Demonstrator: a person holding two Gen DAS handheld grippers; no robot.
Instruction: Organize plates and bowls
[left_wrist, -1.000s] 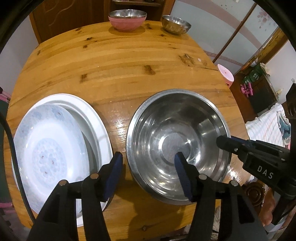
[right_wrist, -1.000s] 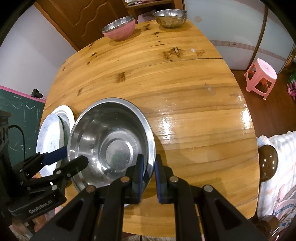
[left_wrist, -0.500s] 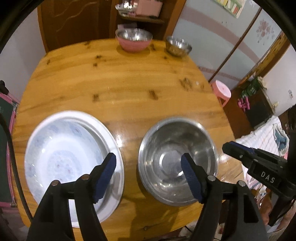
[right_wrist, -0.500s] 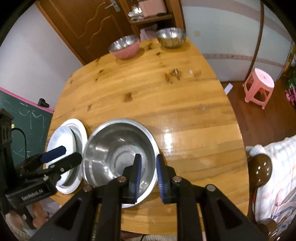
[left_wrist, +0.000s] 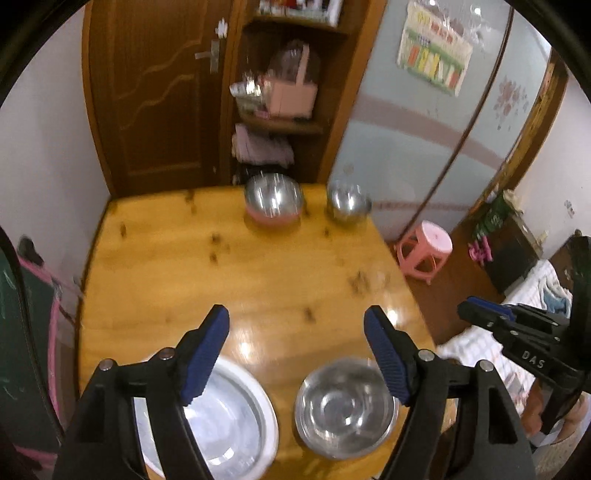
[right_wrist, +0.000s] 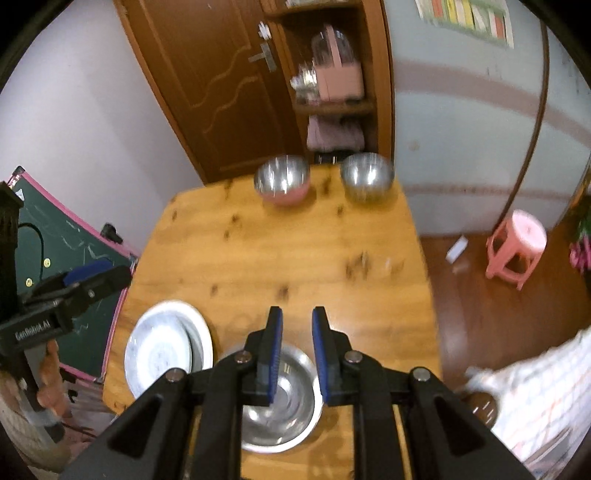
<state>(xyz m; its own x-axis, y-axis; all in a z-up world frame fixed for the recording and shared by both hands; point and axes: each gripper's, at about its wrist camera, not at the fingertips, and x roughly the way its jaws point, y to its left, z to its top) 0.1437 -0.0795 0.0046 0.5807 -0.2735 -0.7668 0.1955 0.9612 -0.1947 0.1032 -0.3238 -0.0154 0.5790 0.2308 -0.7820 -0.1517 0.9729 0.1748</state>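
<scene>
The plates (left_wrist: 236, 417) sit stacked beside the big bowl (left_wrist: 345, 406); the pink bowl (left_wrist: 274, 203) and small bowl (left_wrist: 348, 203) wait unstacked across the table (left_wrist: 258, 280). The left gripper (left_wrist: 295, 350) gapes wide and empty, while the right gripper (right_wrist: 297, 354) is parted narrowly, holding nothing.

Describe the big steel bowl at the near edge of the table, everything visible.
The big steel bowl is round, shiny bare metal with a thin rolled rim and a flat circular base, empty inside. It sits upright on the wooden table near its front edge, beside the stacked white plates, with a strip of bare table showing between them. Neither gripper touches it: the left gripper is open above it, and the right gripper hangs over it with a narrow gap between its fingers.
</scene>
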